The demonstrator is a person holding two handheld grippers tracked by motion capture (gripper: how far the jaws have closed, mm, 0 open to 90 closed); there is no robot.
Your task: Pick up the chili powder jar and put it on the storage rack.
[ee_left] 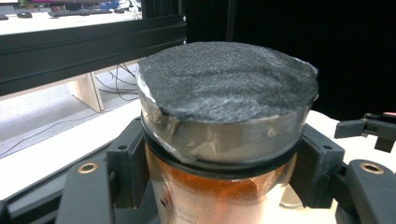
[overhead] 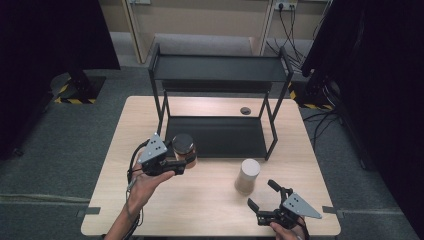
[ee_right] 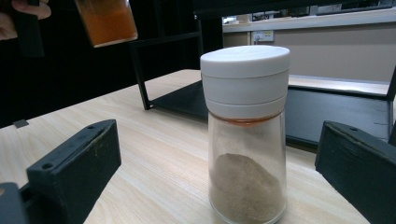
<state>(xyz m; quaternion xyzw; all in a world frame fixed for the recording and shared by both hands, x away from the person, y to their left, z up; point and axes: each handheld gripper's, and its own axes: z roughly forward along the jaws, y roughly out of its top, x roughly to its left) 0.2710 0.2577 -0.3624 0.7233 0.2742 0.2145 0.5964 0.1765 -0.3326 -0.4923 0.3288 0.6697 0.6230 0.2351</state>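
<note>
Nearest the person, the right gripper (overhead: 265, 196) sits low over the front right of the wooden surface (overhead: 210, 200), its jaws spread wide and empty. Just beyond them stands a white-capped shaker (overhead: 247, 175) upright on the surface, holding pale brown powder; in the right gripper view the shaker (ee_right: 246, 130) stands between the two jaws but apart from both. Farther left, the left gripper (overhead: 184, 165) pinches a jar of orange powder (overhead: 184, 148) just under its dark lid and holds it clear of the surface. Behind it stands a black two-tier shelf rack (overhead: 218, 75), the jar at its front left corner.
</note>
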